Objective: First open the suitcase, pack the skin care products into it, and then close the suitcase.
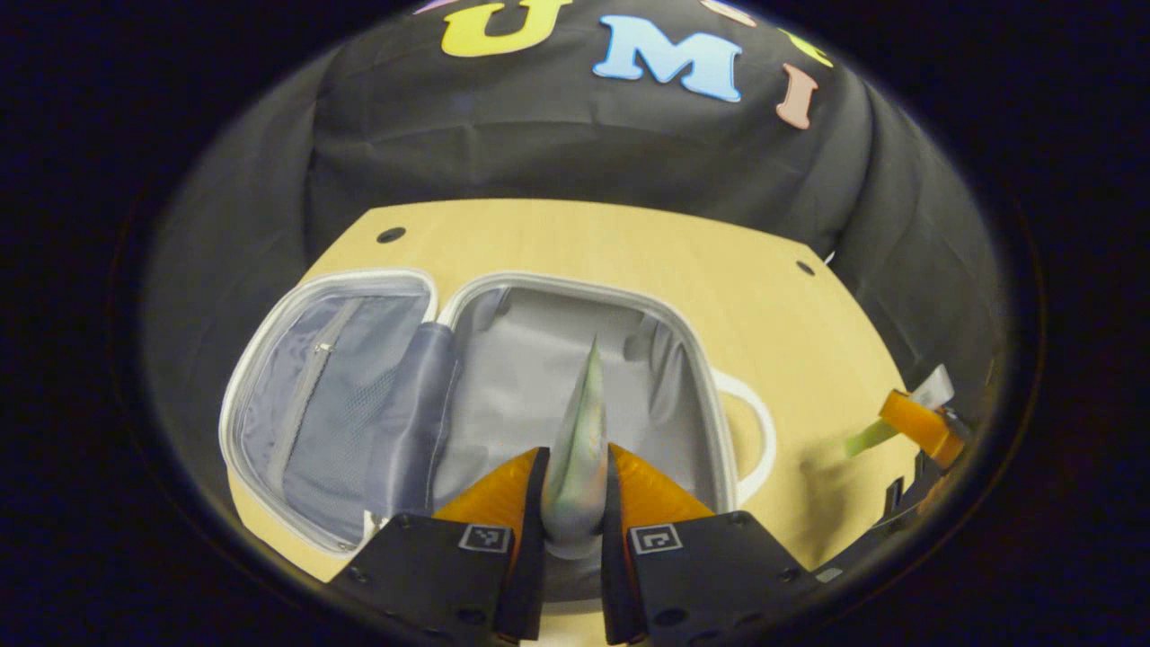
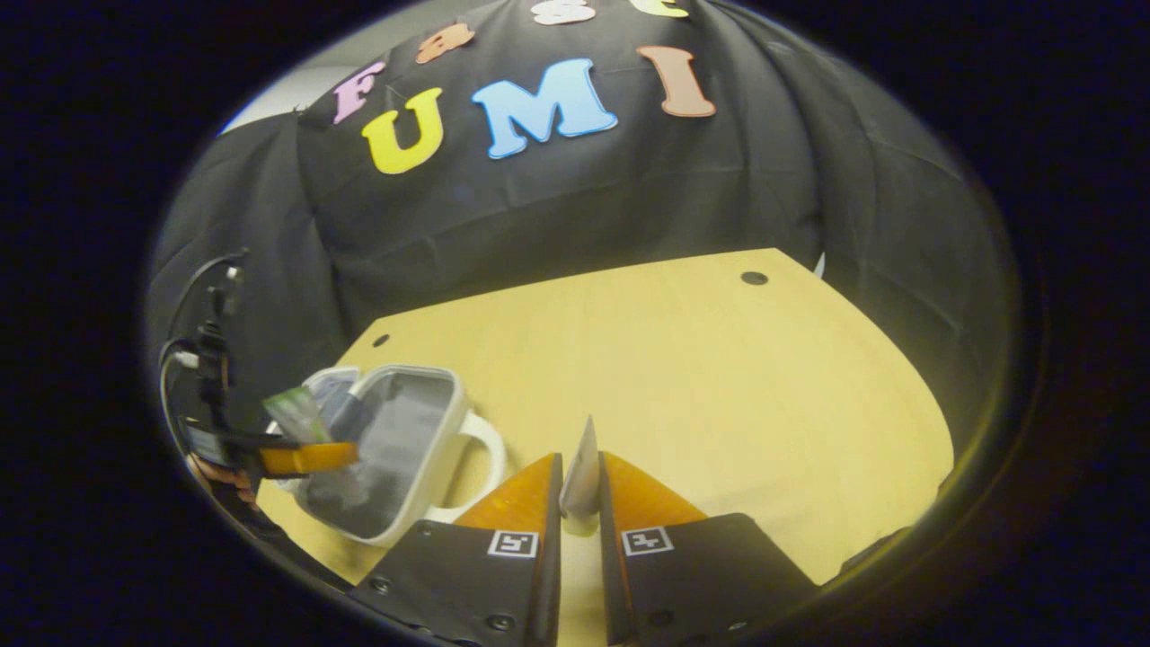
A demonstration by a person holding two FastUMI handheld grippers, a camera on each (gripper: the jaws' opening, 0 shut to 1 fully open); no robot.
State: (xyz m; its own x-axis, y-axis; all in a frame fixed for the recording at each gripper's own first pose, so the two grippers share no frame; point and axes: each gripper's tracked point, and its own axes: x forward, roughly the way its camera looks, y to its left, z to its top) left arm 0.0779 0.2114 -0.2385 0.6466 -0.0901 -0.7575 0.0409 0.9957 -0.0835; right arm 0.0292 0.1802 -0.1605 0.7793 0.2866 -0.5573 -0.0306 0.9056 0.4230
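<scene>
The left gripper (image 1: pixel 575 476) clamps a greenish skin care sachet (image 1: pixel 579 440) edge-on between both fingers, held above the grey-lined main shell of the open suitcase (image 1: pixel 557 359), whose zippered mesh lid half lies flat to the left on the wooden table (image 1: pixel 629 243). The right gripper (image 2: pixel 579 490) pinches a thin pale packet (image 2: pixel 582 472) upright between its fingers over bare tabletop, with the suitcase and its white handle (image 2: pixel 481 449) off to its left.
</scene>
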